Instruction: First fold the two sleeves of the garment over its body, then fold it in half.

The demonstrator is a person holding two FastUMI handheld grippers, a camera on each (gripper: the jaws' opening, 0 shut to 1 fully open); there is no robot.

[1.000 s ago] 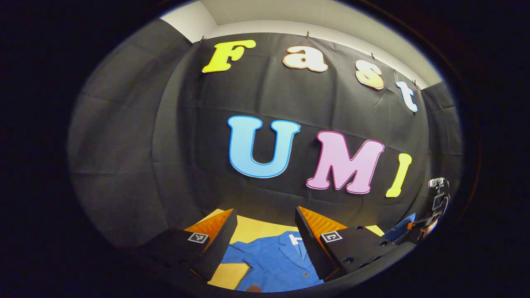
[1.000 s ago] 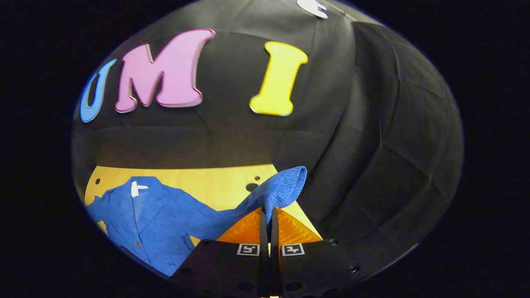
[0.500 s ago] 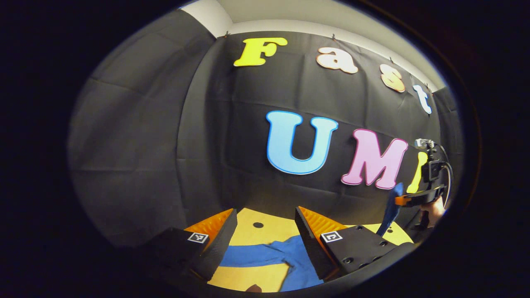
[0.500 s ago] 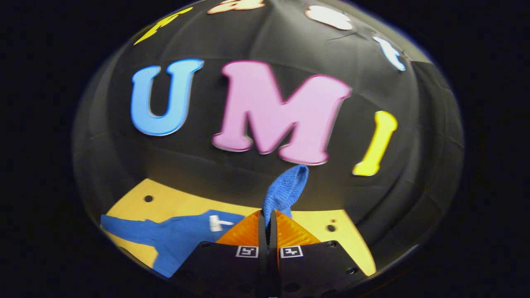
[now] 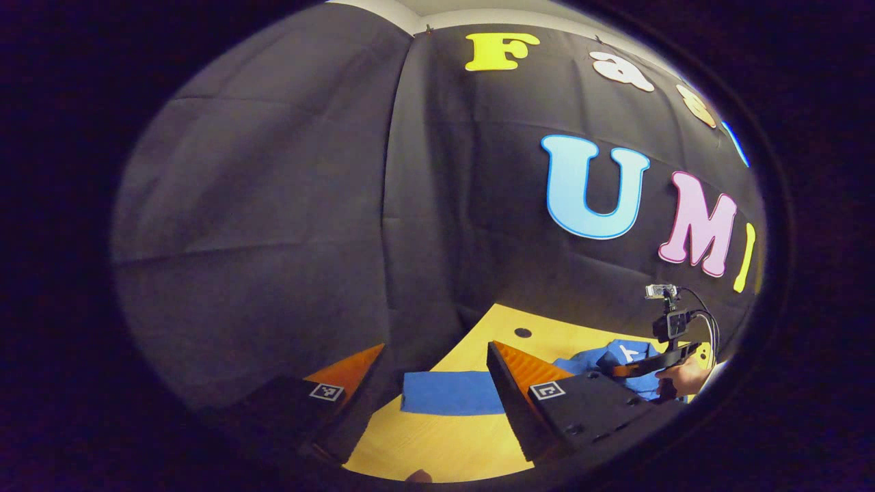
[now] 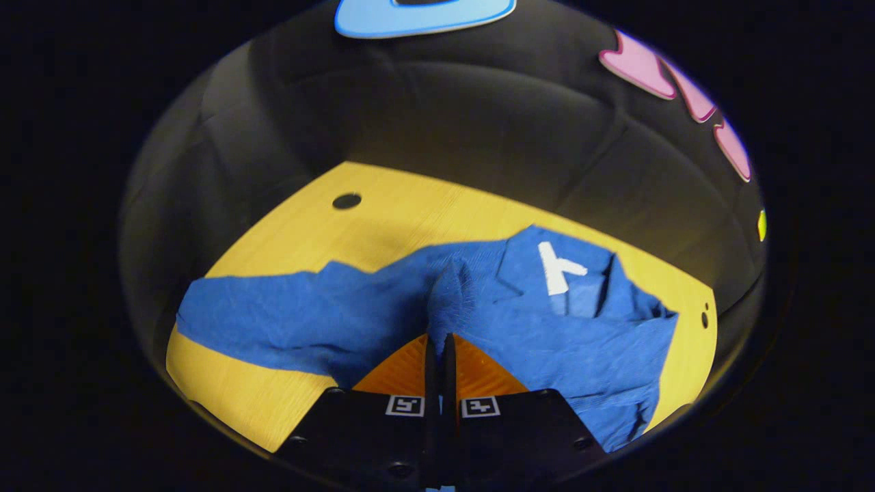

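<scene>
On the yellow worktop (image 6: 287, 232) we find the blue garment (image 6: 547, 328) lying spread, collar side toward the booth's black cloth wall (image 6: 437, 109). We take the white tag (image 6: 557, 266) at its collar as our landmark. To the left of the tag in the right gripper view, one sleeve (image 6: 273, 318) lies stretched flat across the worktop, its end well apart from the tag. Just left of the tag and nearer the camera, the right claw (image 6: 438, 342) stands with its fingers pressed together on a bunched, ribbed piece of the garment's cloth (image 6: 448, 297); we record that cloth as the other sleeve's cuff, drawn in over the body. The body below and right of the tag shows creases and a rumpled edge.

A round hole (image 6: 346, 201) in the worktop lies beyond the flat sleeve, well apart from the tag.

From the left gripper view we note the left claw (image 5: 437, 369) with its fingers set wide apart and nothing between them; the end of the flat sleeve (image 5: 448, 393) lies on the worktop beyond the gap. Farther off, beside the tag (image 5: 627, 352), we see the right claw (image 5: 618, 371) low over the garment, with a person's hand (image 5: 680, 377) on its handle.
</scene>
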